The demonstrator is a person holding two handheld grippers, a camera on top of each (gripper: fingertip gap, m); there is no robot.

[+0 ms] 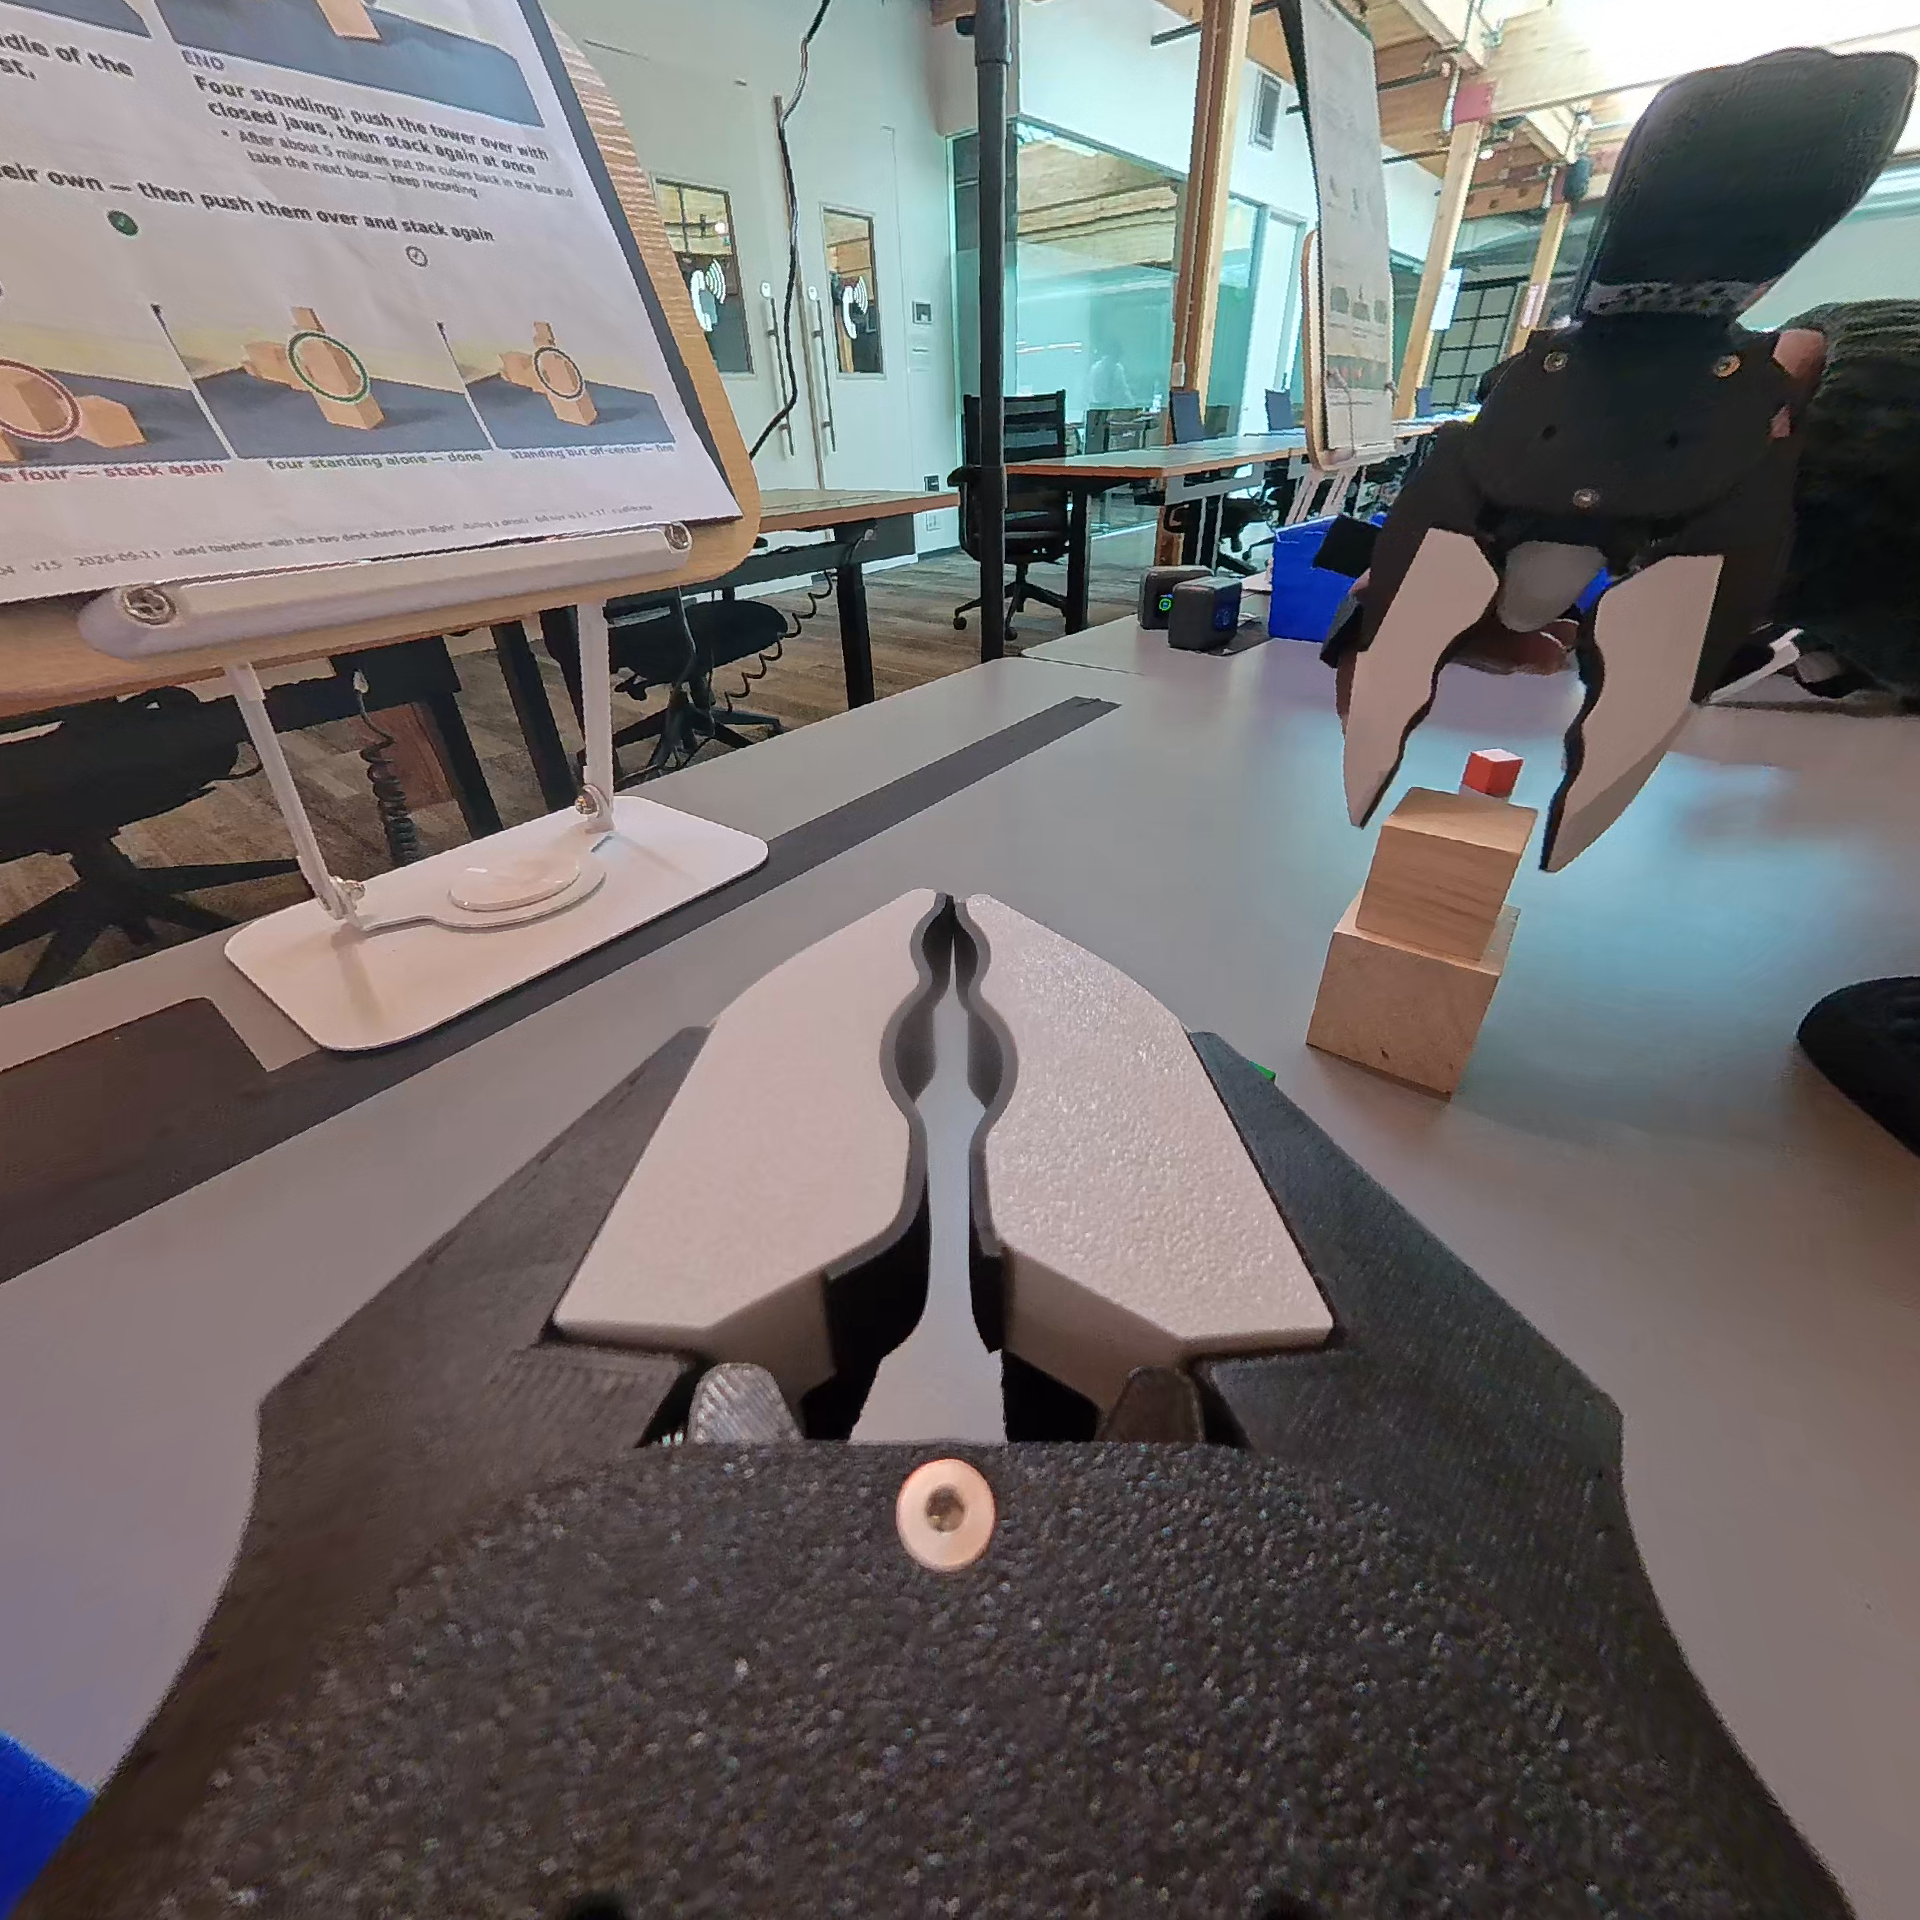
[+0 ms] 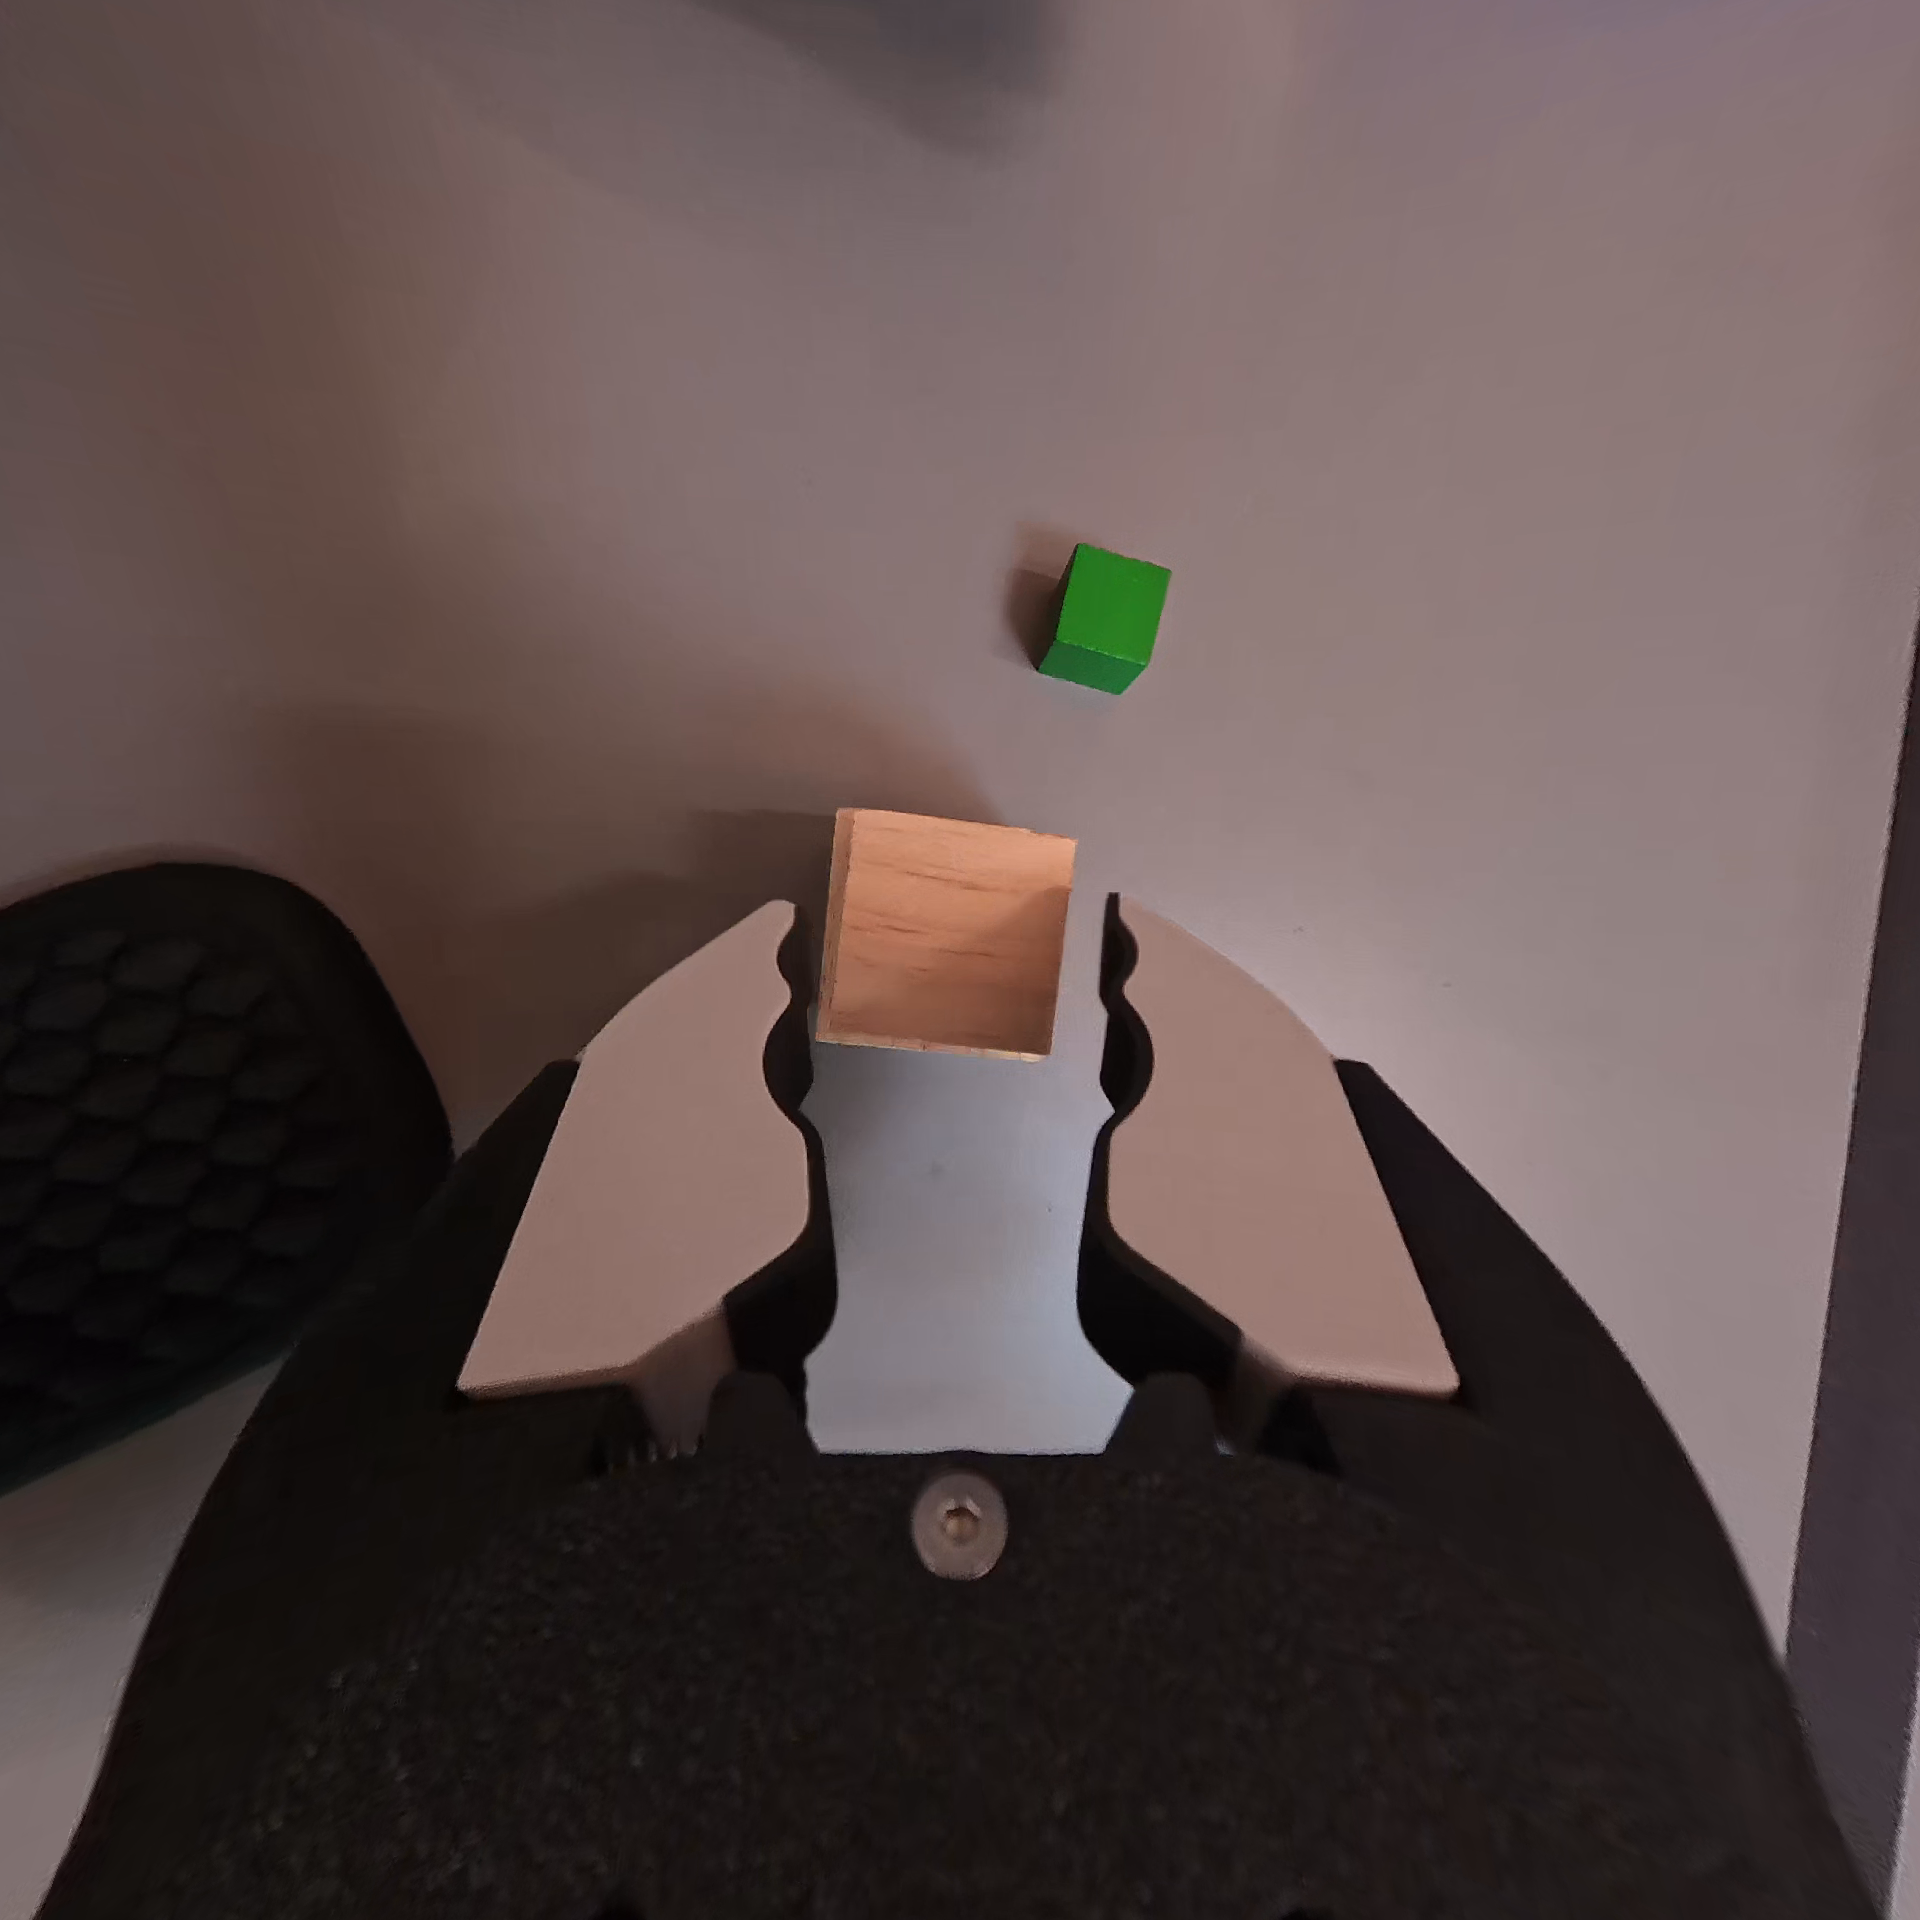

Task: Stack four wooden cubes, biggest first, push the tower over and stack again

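Left gripper (image 1: 948, 914) sat closest to the lens, low over the grey table (image 1: 1039, 831), its two pale fingers closed tip to tip with nothing between them. Ahead and to its right stood a two-block stack: a smaller wooden cube (image 1: 1444, 873) resting skewed on a larger wooden cube (image 1: 1403, 1003).

Right gripper (image 1: 1455, 821) hung directly above that stack, pointing down, fingers spread to either side of the top cube's upper edge. In its own view, the cube's top face (image 2: 945, 940) lay between the fingertips with a sliver of space at the left pad and a clearer gap at the right pad; no clamping.

A small red cube (image 1: 1493, 772) stood on the table behind the stack. A green cube (image 2: 1107, 618) lay apart, beyond the stack in the right wrist view. A black honeycomb-textured pad (image 2: 156, 1122) sat just beside the right gripper.

Farther left: a white stand (image 1: 499, 914) carrying a printed instruction sheet (image 1: 312, 260), alongside a dark strip (image 1: 935, 769) across the table.
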